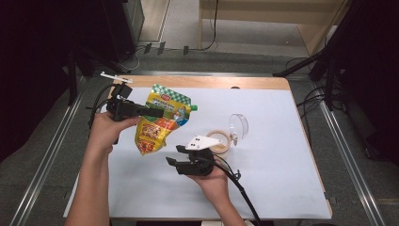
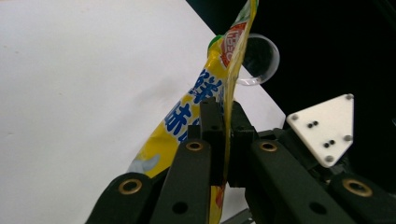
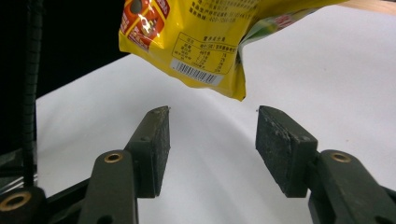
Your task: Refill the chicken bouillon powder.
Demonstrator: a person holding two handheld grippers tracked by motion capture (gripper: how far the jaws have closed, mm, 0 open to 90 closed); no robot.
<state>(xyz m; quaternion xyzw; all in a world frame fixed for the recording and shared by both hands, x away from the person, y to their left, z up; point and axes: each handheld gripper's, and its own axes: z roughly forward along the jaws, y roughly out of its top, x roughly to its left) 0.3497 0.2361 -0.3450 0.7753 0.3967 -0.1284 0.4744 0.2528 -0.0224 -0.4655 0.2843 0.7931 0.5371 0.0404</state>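
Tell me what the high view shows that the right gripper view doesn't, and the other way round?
High view alone: the roll of tape, the clear cup on its side, the person's hands, and the left hand-held gripper pinching the pouch. Right gripper view alone: the barcode and fine print on the pouch's back, hanging above the open jaws. Both share: the yellow pouch, the white table and the right hand-held gripper.

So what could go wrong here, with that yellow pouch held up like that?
The left hand-held gripper pinches only a thin edge of the pouch, so it might slip out and drop onto the table. The right hand-held gripper is open just below the pouch's corner; closing too early, it could miss. A swing might also knock the tape roll.
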